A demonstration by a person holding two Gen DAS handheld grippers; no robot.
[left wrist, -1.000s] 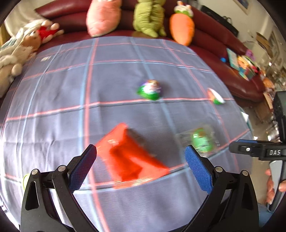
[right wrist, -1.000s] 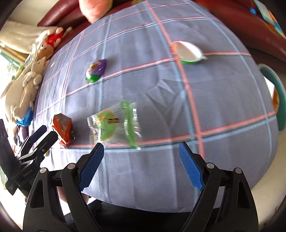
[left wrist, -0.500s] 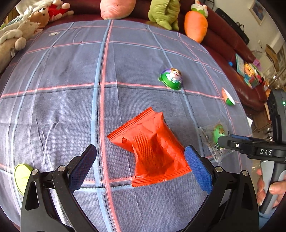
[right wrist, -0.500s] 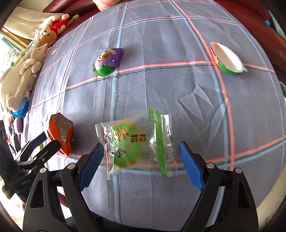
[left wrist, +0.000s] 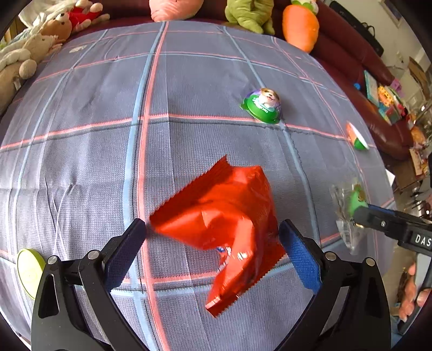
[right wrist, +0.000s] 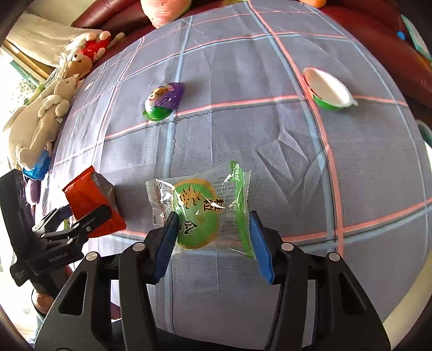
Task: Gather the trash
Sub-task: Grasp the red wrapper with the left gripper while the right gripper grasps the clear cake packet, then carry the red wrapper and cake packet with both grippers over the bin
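Near the cloth's front edge, my right gripper (right wrist: 213,232) jaws just closing on the clear green-printed snack wrapper (right wrist: 199,210), left gripper (left wrist: 213,240) spread wide around the crinkled red foil packet (left wrist: 224,216), which needs squeezing next.

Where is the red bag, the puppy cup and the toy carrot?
red bag (left wrist: 229,213), left wrist view, crumpled middle
puppy cup (left wrist: 263,105), left wrist view, picture lid
toy carrot (left wrist: 300,26), left wrist view, orange body
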